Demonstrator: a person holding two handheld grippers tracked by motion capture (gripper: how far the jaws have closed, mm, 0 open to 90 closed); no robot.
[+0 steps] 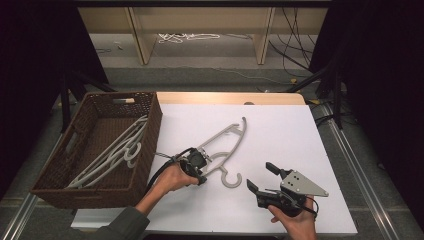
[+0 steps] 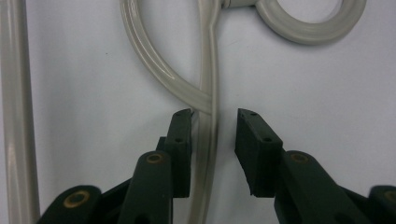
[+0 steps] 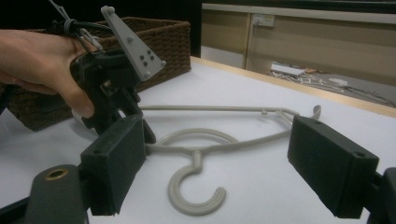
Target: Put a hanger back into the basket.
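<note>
High view: pale grey plastic coat hanger [image 1: 223, 150] flat on white table [image 1: 280, 135] beside brown wicker basket [image 1: 150, 107] | Left gripper view: my left gripper [image 2: 212, 122] straddles its thin shoulder bar, right pad not touching | Right gripper view: my right gripper [image 3: 205, 163] wide open, empty | Light, stiff, slippery; I'd grip near the hook.

On my left sits a brown wicker basket [image 1: 150, 120] at the worktop's [image 1: 280, 135] left edge, with several pale hangers [image 1: 112, 152] lying slanted inside it. Far beyond, I see 2 wooden legs [image 1: 263, 35] and loose cables [image 1: 187, 36] on the floor.
</note>
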